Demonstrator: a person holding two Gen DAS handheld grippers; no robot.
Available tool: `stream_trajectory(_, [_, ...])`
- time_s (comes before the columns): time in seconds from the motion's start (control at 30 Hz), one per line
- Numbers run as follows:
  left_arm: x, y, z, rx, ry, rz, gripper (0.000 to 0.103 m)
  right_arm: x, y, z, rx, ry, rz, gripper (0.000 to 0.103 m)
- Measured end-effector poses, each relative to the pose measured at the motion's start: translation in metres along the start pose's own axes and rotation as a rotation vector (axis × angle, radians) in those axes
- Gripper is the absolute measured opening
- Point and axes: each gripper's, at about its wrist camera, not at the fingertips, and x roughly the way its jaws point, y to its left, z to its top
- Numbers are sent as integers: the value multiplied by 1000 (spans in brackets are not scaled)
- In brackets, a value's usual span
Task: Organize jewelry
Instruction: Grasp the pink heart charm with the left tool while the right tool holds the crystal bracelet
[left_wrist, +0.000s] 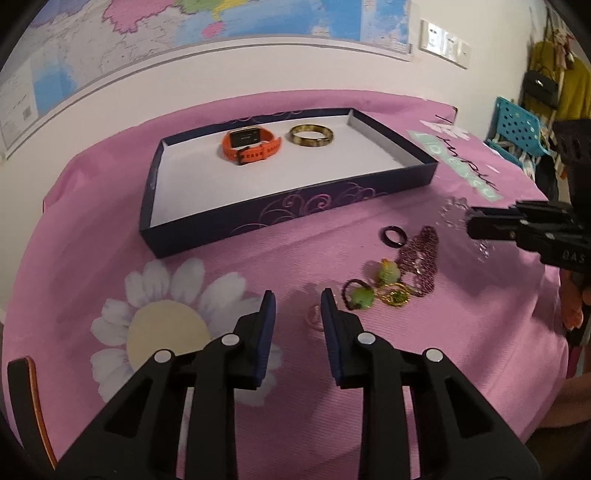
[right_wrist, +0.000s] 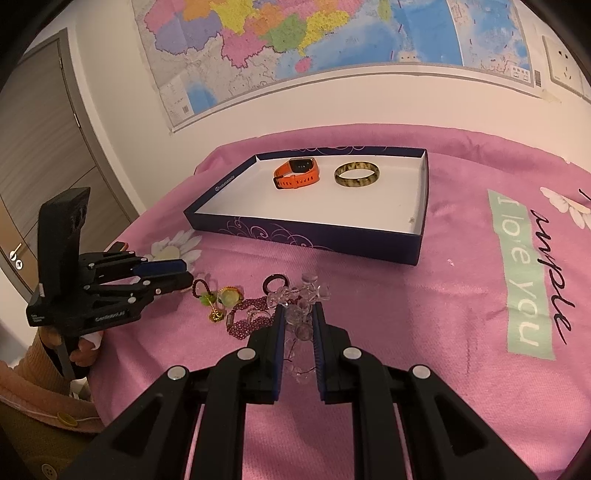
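A dark blue box lid (left_wrist: 295, 206) (right_wrist: 332, 243) with a white inside holds an orange watch (left_wrist: 251, 146) (right_wrist: 297, 172) and a brown bangle (left_wrist: 311, 135) (right_wrist: 357, 174). On the pink cloth in front lie a dark ring (left_wrist: 394, 235) (right_wrist: 275, 282), a purple bead chain (left_wrist: 421, 254) (right_wrist: 251, 319), green bead pieces (left_wrist: 360, 298) (right_wrist: 207, 298), a gold charm (left_wrist: 395, 296) (right_wrist: 217, 315) and a clear crystal bracelet (right_wrist: 303, 299). My left gripper (left_wrist: 297, 299) is open, just left of the green beads. My right gripper (right_wrist: 298, 312) is open, its fingers on either side of the crystal bracelet.
The pink cloth (right_wrist: 461, 295) has a daisy print (left_wrist: 166, 325) and a green text band (right_wrist: 524, 273). A map hangs on the wall behind (right_wrist: 314, 40). A blue chair (left_wrist: 517, 125) stands at the far right, a door (right_wrist: 33, 166) at the left.
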Motion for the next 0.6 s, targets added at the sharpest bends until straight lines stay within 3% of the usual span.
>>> stream_trajectory(0.23, [-5, -5, 0, 27, -23, -33, 31, 3, 0, 0, 0, 9, 3, 13])
stream_trajectory(0.43, [3, -14, -4, 76, 15, -16, 31, 4, -1, 0, 2, 13, 5, 13])
stream_trajectory(0.6, [6, -19, -4, 85, 22, -43, 13, 5, -2, 0, 7, 13, 3, 13])
